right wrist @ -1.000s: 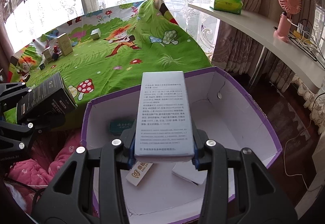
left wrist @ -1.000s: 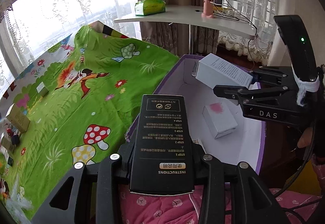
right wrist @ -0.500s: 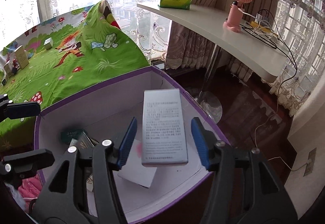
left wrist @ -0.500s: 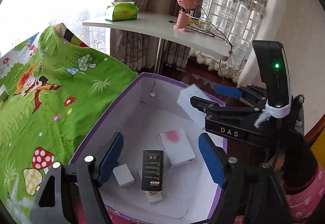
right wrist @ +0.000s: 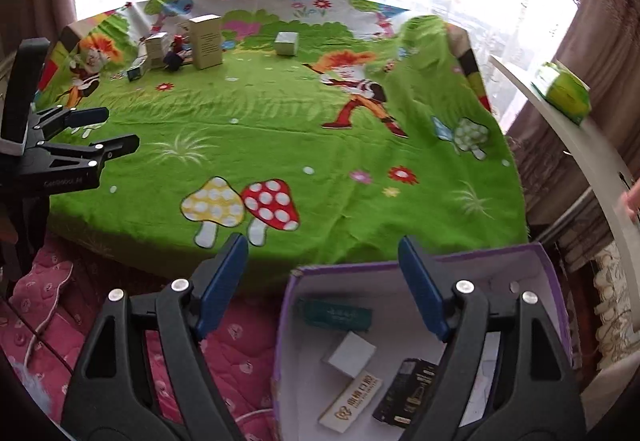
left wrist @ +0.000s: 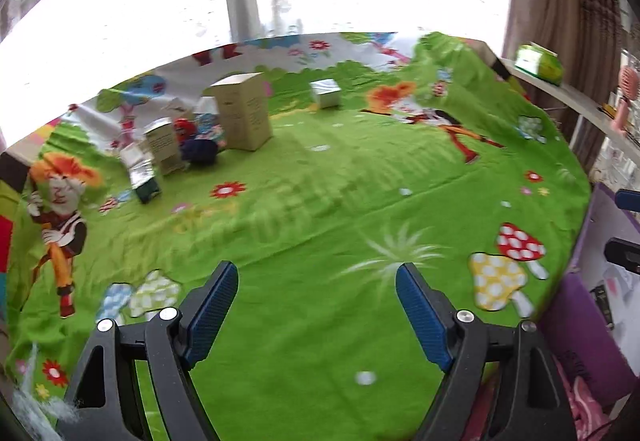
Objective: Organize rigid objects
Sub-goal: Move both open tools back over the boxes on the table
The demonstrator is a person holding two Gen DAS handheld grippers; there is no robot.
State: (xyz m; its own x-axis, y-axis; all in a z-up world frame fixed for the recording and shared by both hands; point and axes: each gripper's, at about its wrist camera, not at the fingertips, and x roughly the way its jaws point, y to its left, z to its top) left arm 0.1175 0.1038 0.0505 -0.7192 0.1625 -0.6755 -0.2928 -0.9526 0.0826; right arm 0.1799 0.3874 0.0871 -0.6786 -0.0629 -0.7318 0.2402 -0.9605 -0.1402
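Observation:
My left gripper (left wrist: 316, 277) is open and empty above the green cartoon sheet (left wrist: 320, 209). It also shows in the right wrist view (right wrist: 96, 129), open. My right gripper (right wrist: 320, 257) is open and empty over the near edge of the purple box (right wrist: 544, 261). Inside the box lie a black box (right wrist: 408, 393), a white box (right wrist: 350, 353), a teal box (right wrist: 336, 315) and a cream box (right wrist: 352, 405). At the far side of the sheet stand a tall tan box (left wrist: 244, 117), smaller boxes (left wrist: 164, 145) and a silver cube (left wrist: 326, 93).
A white shelf (right wrist: 576, 145) with a green tissue pack (right wrist: 564, 91) runs along the right. A pink quilt (right wrist: 48, 321) lies in front of the sheet. The purple box also shows at the right edge of the left wrist view (left wrist: 600, 241).
Both grippers let go of their boxes into the purple box, opened, and swung back toward the green sheet.

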